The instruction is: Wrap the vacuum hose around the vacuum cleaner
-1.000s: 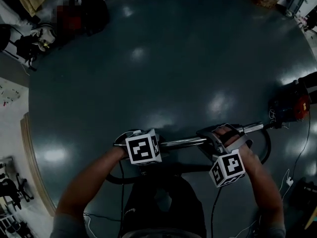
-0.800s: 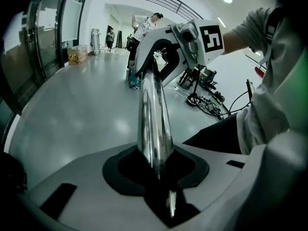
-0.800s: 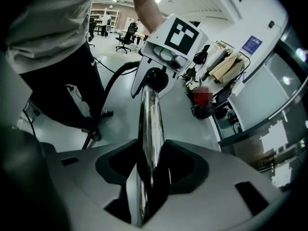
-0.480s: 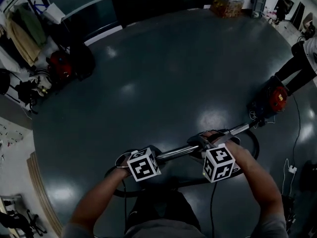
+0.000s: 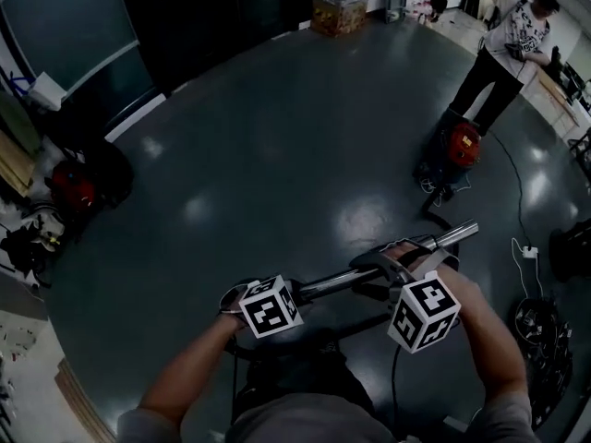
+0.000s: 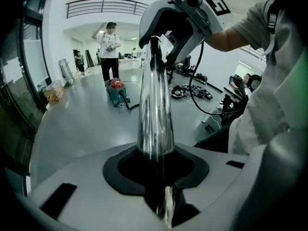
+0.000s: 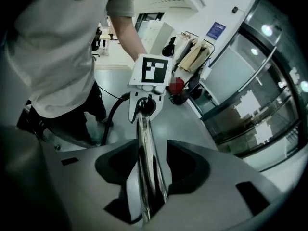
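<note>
At the far left a red vacuum (image 5: 72, 187) stands by the dark wall; a second ago it showed near the top corner of the head view and it now sits lower, as more of the room has come into sight. The left gripper (image 5: 277, 295) is clamped on the near end of the metal tube (image 5: 343, 281), and its own view shows its jaws pinching the shiny shaft just as before. The tube, nearly level across the picture a second ago, now climbs toward the right. Under it the black hose (image 5: 319, 333) curves in front of the person's body, close to both forearms. The right gripper (image 5: 406, 268) is closed on the tube further along, with the pads pressing it on either side, and its grip is unchanged. Beyond the tube's free end the vacuum cleaner (image 5: 459, 146) stands on the dark floor (image 5: 277, 137); earlier it lay just beside the tube's tip, and now it is well apart from it. A standing person (image 5: 506, 40), not seen a second ago, is right behind it.
</note>
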Available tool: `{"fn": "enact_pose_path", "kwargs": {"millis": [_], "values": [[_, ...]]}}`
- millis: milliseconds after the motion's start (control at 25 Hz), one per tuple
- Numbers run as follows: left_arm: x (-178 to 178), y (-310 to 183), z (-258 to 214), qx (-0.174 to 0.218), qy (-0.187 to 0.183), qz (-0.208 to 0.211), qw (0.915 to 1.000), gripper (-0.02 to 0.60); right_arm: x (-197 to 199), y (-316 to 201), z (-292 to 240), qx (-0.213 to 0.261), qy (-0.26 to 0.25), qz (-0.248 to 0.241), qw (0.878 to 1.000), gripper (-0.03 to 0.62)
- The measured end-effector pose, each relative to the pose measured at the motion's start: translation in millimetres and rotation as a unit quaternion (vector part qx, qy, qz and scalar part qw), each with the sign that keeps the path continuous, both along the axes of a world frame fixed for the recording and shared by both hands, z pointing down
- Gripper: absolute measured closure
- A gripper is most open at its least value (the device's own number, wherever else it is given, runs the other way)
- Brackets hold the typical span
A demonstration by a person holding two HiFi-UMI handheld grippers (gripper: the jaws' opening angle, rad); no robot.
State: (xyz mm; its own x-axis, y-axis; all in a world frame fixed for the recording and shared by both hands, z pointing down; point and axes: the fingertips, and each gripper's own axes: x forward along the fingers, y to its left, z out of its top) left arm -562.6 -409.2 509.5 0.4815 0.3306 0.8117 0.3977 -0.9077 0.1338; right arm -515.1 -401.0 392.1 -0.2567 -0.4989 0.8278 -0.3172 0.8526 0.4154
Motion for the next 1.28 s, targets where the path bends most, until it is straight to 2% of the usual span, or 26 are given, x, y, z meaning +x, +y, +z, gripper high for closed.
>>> {"fn": "enact_pose_path", "kwargs": {"millis": [160,240,320,360,400,440,520,640,720,840,880,920,960,1000,1080,1200,1280], "values": [[-29,3,-12,-0.019,0.024,0.044,0.9986,0.445,-47,11,-46,0.05,-0.018,0.083,0.995,0.419],[-36,6,-21,-0.032,0.043,0.064,0.9965,0.445,-67,17,-62,0.069,-0.046,0.143,0.986,0.419],[-36,15,-34,-0.043,0.058,0.085,0.9938,0.445,-82,30,-68,0.095,-0.083,0.215,0.968,0.419],[-35,22,-41,-0.049,0.063,0.095,0.9923,0.445,-88,38,-70,0.111,-0.109,0.257,0.954,0.419],[-35,30,-47,-0.056,0.066,0.106,0.9906,0.445,-94,47,-71,0.131,-0.142,0.307,0.932,0.419],[-34,39,-53,-0.063,0.067,0.117,0.9888,0.445,-98,57,-72,0.152,-0.182,0.362,0.901,0.419],[-32,57,-61,-0.072,0.067,0.134,0.9861,0.445,-101,76,-70,0.19,-0.267,0.463,0.824,0.42],[-25,85,-65,-0.069,0.068,0.147,0.9843,0.445,-85,107,-53,0.221,-0.361,0.563,0.71,0.419],[-21,105,-67,-0.06,0.069,0.164,0.9821,0.445,-72,130,-42,0.235,-0.425,0.61,0.626,0.419],[-21,148,-66,-0.045,0.063,0.195,0.9777,0.445,-58,172,-34,0.264,-0.54,0.639,0.481,0.414],[-22,162,-66,-0.041,0.061,0.205,0.9759,0.445,-55,183,-33,0.275,-0.568,0.639,0.439,0.368],[-24,174,-66,-0.037,0.06,0.217,0.9736,0.445,-53,192,-32,0.285,-0.59,0.638,0.405,0.348],[-25,186,-66,-0.033,0.059,0.229,0.971,0.445,-51,199,-31,0.294,-0.606,0.635,0.379,0.342],[-27,197,-66,-0.029,0.058,0.241,0.9683,0.445,-49,204,-30,0.301,-0.617,0.632,0.359,0.342],[-31,220,-67,-0.023,0.057,0.262,0.9632,0.445,-47,214,-28,0.314,-0.633,0.627,0.329,0.342],[-43,252,-67,-0.019,0.055,0.282,0.9578,0.445,-46,231,-27,0.337,-0.644,0.621,0.293,0.344],[-53,268,-65,-0.015,0.052,0.293,0.9546,0.445,-48,243,-26,0.347,-0.648,0.616,0.282,0.363]]}}
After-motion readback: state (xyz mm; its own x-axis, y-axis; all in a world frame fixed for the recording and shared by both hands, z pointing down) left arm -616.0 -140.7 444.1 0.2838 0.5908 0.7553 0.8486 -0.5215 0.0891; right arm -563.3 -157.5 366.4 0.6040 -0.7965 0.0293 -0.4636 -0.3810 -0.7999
